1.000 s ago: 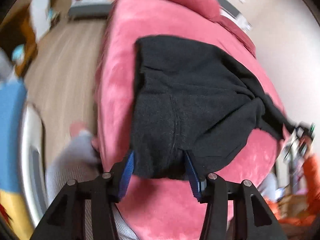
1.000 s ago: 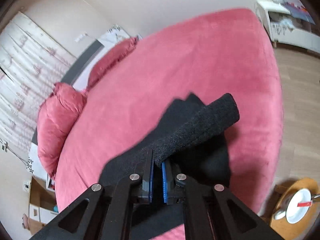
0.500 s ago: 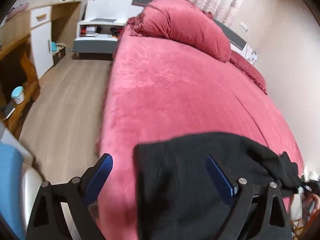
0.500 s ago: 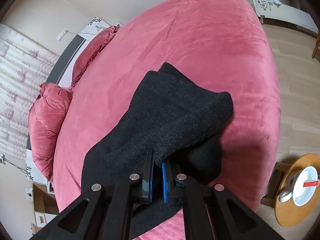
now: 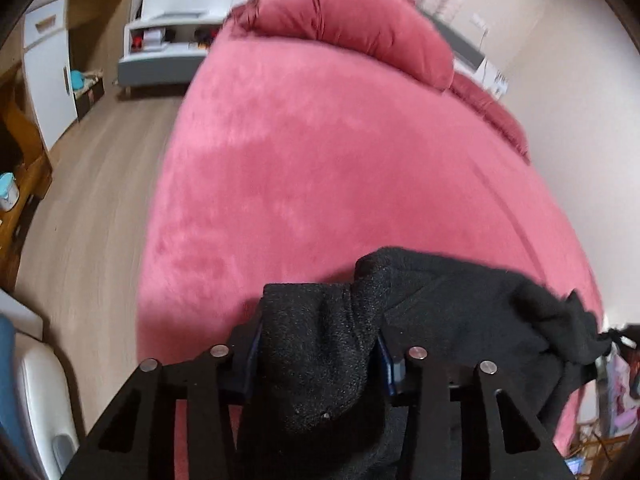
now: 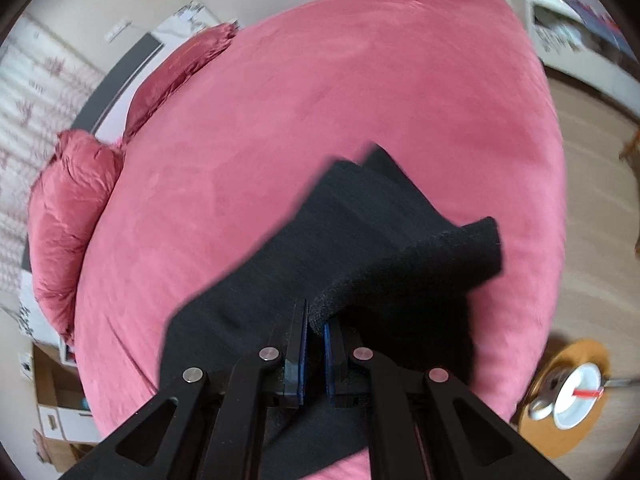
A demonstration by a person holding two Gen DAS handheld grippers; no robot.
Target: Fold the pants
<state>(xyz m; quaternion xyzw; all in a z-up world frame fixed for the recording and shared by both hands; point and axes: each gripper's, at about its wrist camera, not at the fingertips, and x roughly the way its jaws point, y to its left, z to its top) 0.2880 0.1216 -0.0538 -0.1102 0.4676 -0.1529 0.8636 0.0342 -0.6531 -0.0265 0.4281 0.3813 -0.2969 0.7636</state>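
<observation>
Gripping black pants (image 5: pixel 460 304) at both ends so they're lifting evenly off the pink bed (image 5: pixel 320 152) | left gripper (image 5: pixel 318 354) jaws closing around a thick bunch | right gripper (image 6: pixel 316 322) clamping tight on a thin edge, keeping tension for folding

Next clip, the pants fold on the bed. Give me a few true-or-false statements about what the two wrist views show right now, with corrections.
1. The black fleece pants lie on a pink plush bedspread. True.
2. The right gripper has its jaws wide apart and empty. False: they are shut on a fold of the pants.
3. Black fabric sits between the jaws of the left gripper. True; those jaws are closing.
4. The pants lie on the wooden floor. False: they rest on the bed.
5. A pink pillow lies at the bed's far end. True.
</observation>
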